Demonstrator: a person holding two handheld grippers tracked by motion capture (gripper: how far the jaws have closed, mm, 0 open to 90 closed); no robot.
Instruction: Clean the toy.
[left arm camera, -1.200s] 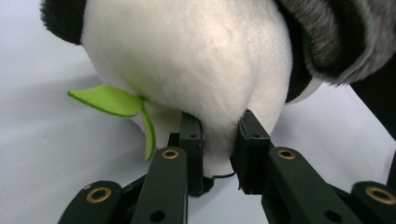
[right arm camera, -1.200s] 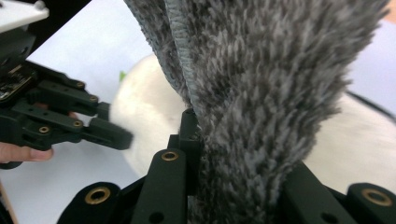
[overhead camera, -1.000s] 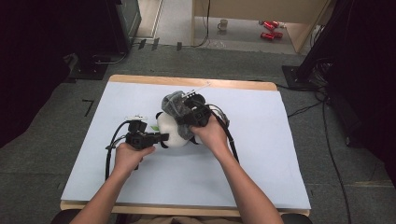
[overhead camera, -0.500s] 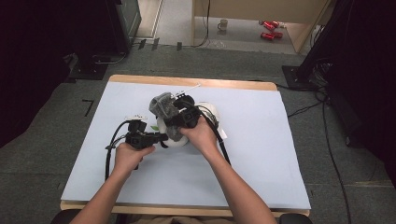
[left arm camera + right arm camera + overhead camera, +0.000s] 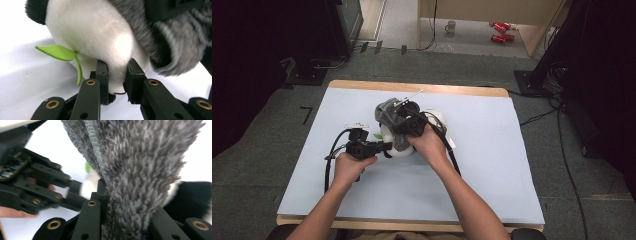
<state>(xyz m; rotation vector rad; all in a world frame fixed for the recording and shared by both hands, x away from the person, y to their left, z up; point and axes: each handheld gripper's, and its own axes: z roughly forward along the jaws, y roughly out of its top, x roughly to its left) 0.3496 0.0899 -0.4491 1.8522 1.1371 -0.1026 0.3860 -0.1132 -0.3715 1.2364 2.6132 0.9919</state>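
Jaws of the left gripper (image 5: 117, 83) pinch a fold of the white plush toy (image 5: 100, 37); the right gripper (image 5: 125, 202) clamps a grey fuzzy sock (image 5: 140, 165) draped over its top. Dressing looks barely begun, I'd judge. The toy lies mid-table (image 5: 512, 175), long axis running roughly left-right.

A white plush toy (image 5: 100, 45) of short, soft pile carries a matt green felt leaf (image 5: 58, 53). Over it lies a grey cloth (image 5: 140, 170) of coarse, shaggy fleece with a ribbed hem. The left tool (image 5: 117, 81) is matt black plastic with brass-coloured rivets. The surface (image 5: 512, 170) wears a smooth pale sheet edged by bare wood.
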